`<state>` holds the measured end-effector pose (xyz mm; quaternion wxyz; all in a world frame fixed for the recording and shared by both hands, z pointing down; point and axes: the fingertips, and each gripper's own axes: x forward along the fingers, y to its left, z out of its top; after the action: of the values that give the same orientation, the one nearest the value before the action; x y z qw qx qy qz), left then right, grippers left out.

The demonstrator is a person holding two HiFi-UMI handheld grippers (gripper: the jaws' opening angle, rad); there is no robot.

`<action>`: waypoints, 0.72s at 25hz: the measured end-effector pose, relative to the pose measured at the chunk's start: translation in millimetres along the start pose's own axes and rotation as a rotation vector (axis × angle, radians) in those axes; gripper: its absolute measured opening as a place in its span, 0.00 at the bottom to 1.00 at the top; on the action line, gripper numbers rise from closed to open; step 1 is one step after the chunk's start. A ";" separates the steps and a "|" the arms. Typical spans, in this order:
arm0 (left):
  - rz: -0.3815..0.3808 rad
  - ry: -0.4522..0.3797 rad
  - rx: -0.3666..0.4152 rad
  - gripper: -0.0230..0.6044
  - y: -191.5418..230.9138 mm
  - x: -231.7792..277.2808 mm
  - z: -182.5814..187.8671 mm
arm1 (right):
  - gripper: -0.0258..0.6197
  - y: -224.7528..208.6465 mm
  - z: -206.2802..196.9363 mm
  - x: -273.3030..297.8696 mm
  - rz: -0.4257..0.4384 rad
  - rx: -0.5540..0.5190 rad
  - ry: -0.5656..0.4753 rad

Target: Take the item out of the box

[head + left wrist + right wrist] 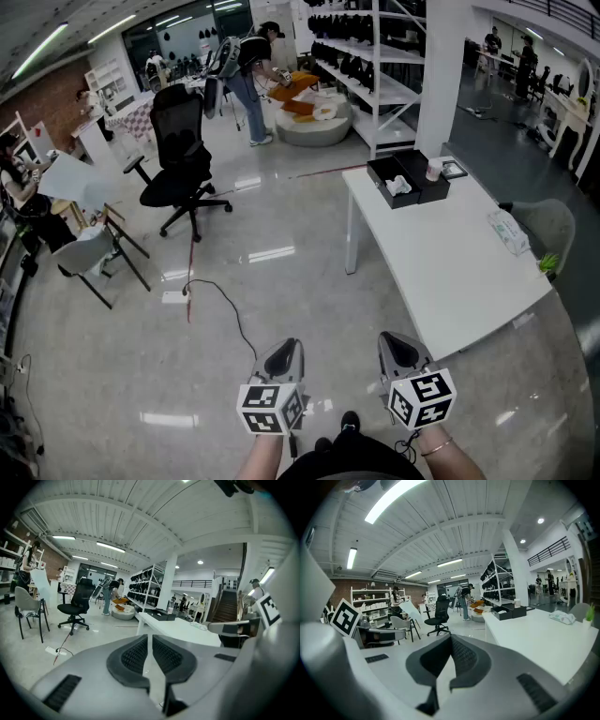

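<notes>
Jaws on both tools are clenched and empty: the left gripper [287,347] and the right gripper [397,339] hang low by the person's body, well apart from the work. Their pads are dark, ribbed and rubbery-looking, set in smooth grey plastic shells.

At the far end of the white table [450,272] sits the black box [412,176], rectangular, rigid-looking and open, with a pale crumpled item [398,186] in its left part. It looks soft, like cloth or paper, though it is too small to tell.

Risks, as I judge them:
- A soft, crumpled thing may slip out of a shallow pinch or come up only partly.
- The box looks light; unbraced, it could lift or slide on the smooth matt tabletop.
- A small pale cup [433,169] stands just beside the box and could be knocked.
- A thin black cable [220,302] trails over the glossy floor between person and table; a foot could catch it.
</notes>
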<state>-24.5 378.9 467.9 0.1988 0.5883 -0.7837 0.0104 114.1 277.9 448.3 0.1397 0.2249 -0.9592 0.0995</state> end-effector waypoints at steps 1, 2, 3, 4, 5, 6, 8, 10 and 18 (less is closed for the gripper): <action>0.002 -0.001 0.000 0.09 0.1 3.4 1.7 | 0.04 -2.4 1.0 2.7 0.003 0.001 0.000; 0.004 -0.001 0.000 0.09 0.1 6.8 3.2 | 0.04 -4.8 2.0 5.3 0.006 0.002 0.001; 0.005 0.000 0.000 0.09 -0.1 10.2 4.5 | 0.04 -7.2 2.8 7.8 0.009 0.002 0.001; 0.007 0.001 -0.001 0.09 -0.4 13.3 5.6 | 0.04 -9.6 3.6 10.2 0.012 0.002 0.001; 0.008 0.002 -0.002 0.09 -0.5 16.1 6.6 | 0.04 -11.5 4.5 12.4 0.015 0.002 0.001; 0.011 0.001 -0.002 0.09 -0.2 18.4 8.0 | 0.04 -13.0 5.5 14.6 0.017 0.000 0.001; 0.018 -0.003 -0.001 0.09 1.3 21.7 10.7 | 0.04 -14.7 8.1 18.7 0.023 0.000 -0.002; 0.026 -0.003 0.004 0.10 2.3 24.5 12.1 | 0.04 -16.0 10.3 22.1 0.030 0.007 -0.007; 0.017 0.008 0.015 0.10 -6.7 44.4 15.9 | 0.04 -34.4 18.6 33.1 0.033 0.028 -0.028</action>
<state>-33.3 332.1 466.2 0.1974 0.5831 -0.7878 0.0206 97.3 229.5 445.5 0.1216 0.2126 -0.9631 0.1118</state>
